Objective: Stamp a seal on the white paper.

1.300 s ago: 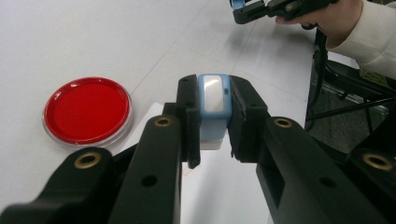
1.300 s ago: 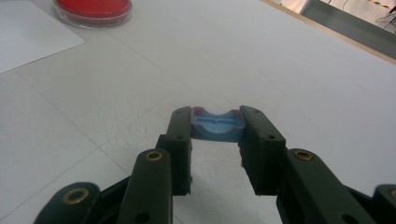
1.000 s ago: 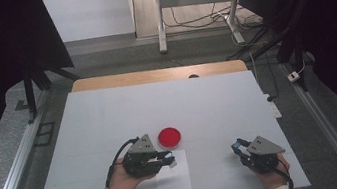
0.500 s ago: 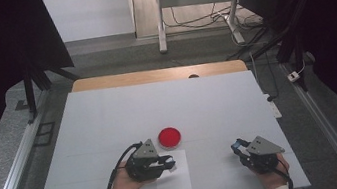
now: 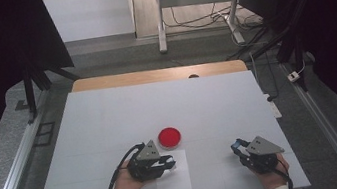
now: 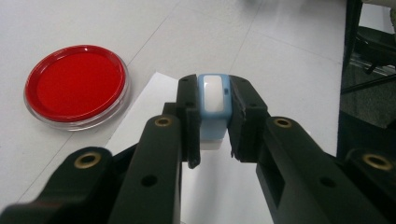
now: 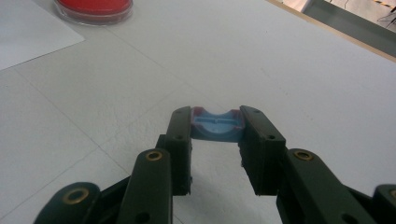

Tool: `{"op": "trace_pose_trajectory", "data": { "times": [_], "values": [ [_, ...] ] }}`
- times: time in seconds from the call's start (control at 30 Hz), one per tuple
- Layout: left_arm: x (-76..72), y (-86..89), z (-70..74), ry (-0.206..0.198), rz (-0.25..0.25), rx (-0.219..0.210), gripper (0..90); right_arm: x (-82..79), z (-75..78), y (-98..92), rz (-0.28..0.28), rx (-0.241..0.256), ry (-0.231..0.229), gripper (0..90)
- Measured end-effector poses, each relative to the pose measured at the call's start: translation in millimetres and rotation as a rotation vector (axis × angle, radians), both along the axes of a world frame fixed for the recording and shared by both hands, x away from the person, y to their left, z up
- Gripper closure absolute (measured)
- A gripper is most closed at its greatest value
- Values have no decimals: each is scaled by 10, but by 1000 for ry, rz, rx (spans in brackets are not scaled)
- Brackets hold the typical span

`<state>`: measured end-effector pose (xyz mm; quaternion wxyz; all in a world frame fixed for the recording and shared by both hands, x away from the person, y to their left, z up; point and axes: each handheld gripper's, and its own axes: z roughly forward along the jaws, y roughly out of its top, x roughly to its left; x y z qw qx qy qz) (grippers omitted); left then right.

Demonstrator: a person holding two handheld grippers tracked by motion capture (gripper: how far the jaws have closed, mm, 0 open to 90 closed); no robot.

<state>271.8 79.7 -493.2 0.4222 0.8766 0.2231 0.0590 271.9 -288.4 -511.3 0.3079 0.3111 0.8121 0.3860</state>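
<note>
The left gripper (image 6: 215, 135) is seen closed on a small light-blue stamp (image 6: 213, 100), which is pinched between the jaw tips with its white face turned up toward the camera. In the high view this gripper (image 5: 166, 163) is held low over a white sheet of paper (image 5: 175, 184), near the front edge of the table (image 5: 109, 118). The stamp's long axis appears to run along the jaws, roughly away from the person.

The right gripper (image 7: 217, 140) is closed on a light-blue cap (image 7: 217, 126), gripped by its sides; a pinkish tint is visible at its rim and its hollow side faces the camera. In the high view the right gripper (image 5: 239, 148) is held well apart from the paper, toward the right front of the table.

Just beyond the paper's far edge stands a round clear dish (image 5: 169, 137) filled with a red ink pad. In the left gripper view the dish (image 6: 77, 86) lies ahead and to the left of the jaws, near them; its lid is off and nothing else is in it. The left hand (image 5: 127, 184) is much nearer to it than the right.

The coming move is judged to turn on this offset: the stamp would have to be carried forward and leftward from the jaws' present line, then turned face down, before the pad could be met squarely. Whether the stamp face already bears ink cannot be told.
</note>
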Motion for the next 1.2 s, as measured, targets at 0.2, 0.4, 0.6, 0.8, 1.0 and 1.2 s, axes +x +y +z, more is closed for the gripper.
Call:
{"op": "trace_pose_trajectory", "data": {
  "times": [0.2,0.4,0.6,0.8,1.0,1.2],
  "values": [
    [12,-14,-65,3,6,11,753,-1,0,0,1,2,-2,650],
    [29,-25,-94,0,0,26,753,-2,2,-6,-1,-3,-1,651],
    [32,-34,-119,1,1,35,753,-3,3,-8,-2,-2,-1,650],
    [38,-34,-131,0,5,39,753,-3,3,-9,-1,-3,-1,650],
    [38,-40,-138,-1,11,42,753,-4,4,-10,0,-3,-1,651],
    [42,-53,-153,0,9,48,753,-3,3,-9,-1,-4,-1,651]
  ]
}}
